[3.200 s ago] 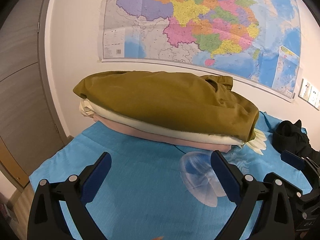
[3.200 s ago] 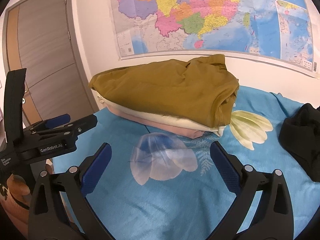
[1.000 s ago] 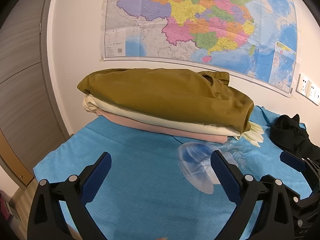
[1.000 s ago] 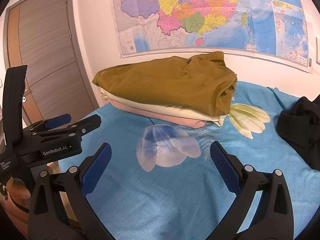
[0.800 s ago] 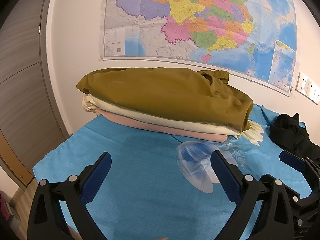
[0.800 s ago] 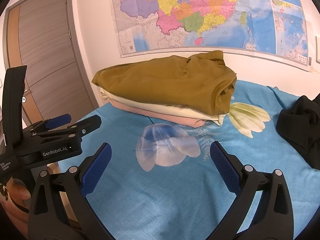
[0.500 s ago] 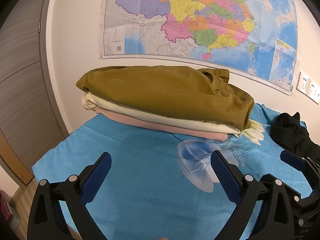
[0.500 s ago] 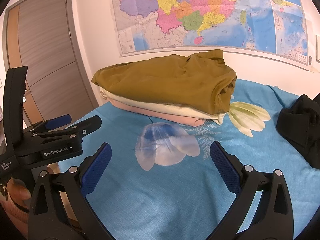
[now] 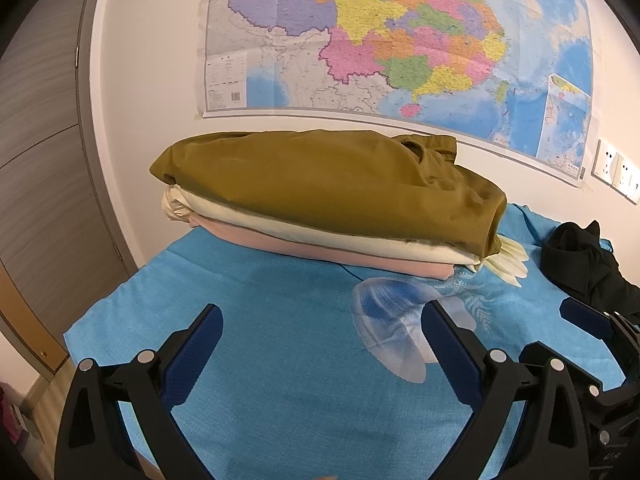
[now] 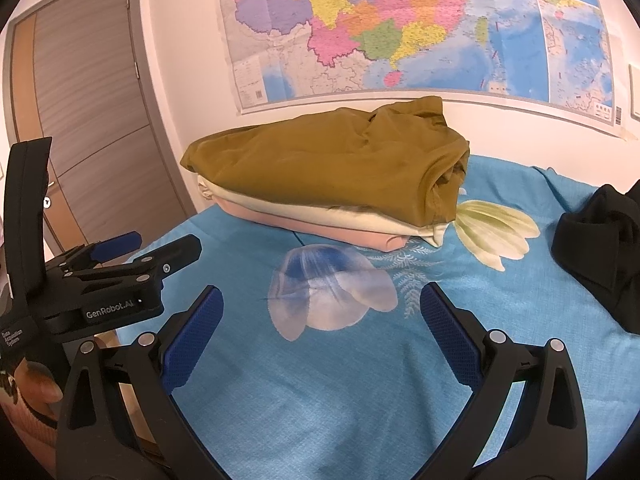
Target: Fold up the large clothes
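Observation:
A stack of folded clothes rests at the back of the blue bedspread [image 9: 280, 360] against the wall: an olive garment [image 9: 328, 184] [image 10: 328, 160] on top, a cream one [image 9: 320, 234] under it and a pink one [image 9: 320, 250] at the bottom. A crumpled black garment [image 9: 580, 260] [image 10: 600, 248] lies unfolded to the right. My left gripper [image 9: 322, 322] hovers open over the bedspread in front of the stack, holding nothing. My right gripper [image 10: 320, 304] is open too, empty, just right of the left gripper, whose body [image 10: 100, 280] shows at the left of the right wrist view.
A large coloured map [image 9: 400, 40] hangs on the white wall behind the bed. A grey-brown door [image 10: 92, 120] stands at the left. Wall sockets [image 9: 616, 170] sit at the right. The bedspread's left edge [image 9: 100, 312] drops off toward the wooden floor.
Both grippers have drifted slightly, so the stack sits a little differently in view; both stay open and empty. The clothes have not moved.

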The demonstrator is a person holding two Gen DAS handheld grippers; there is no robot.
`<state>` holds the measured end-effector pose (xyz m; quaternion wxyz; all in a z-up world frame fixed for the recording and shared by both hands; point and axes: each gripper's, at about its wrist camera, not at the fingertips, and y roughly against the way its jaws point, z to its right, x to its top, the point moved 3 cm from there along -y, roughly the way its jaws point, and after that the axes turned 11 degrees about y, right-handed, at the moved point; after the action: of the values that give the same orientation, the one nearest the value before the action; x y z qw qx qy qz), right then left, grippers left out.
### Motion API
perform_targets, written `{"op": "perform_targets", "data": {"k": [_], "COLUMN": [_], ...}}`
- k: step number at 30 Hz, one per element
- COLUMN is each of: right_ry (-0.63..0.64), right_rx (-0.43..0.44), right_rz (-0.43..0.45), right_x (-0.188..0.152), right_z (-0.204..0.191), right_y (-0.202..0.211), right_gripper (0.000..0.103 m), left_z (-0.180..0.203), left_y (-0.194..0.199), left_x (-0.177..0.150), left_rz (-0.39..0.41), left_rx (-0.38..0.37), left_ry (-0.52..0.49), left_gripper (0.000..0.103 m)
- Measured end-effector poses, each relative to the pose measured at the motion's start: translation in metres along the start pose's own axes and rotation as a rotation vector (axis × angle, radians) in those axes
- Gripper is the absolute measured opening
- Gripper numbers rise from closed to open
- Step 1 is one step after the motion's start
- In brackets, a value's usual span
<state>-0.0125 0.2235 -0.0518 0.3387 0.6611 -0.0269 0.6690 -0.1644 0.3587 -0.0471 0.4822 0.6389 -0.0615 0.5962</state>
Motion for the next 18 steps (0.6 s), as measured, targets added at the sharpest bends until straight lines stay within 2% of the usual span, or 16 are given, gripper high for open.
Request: {"op": "perform_targets", "data": {"k": [12,18], "right_ry": [-0.001,-0.002], "right_rx": [0.002,-0.007], "right_rz": [0.004,0.005], "right_x": [0.0003,-0.0007], "right_z": [0.0004,0.0005], "right_y": [-0.0001,0.0001], "right_gripper": [0.097,0.097], "left_z": [0.0003,0.0016], "left_y": [-0.0008,0.0019], "left_x": [-0.0011,-0.0005], "left_rz": [-0.004,0.039], "left_rx": [-0.001,0.007], "left_ry": [0.005,-0.008], "left_gripper": [0.096,0.096]}}
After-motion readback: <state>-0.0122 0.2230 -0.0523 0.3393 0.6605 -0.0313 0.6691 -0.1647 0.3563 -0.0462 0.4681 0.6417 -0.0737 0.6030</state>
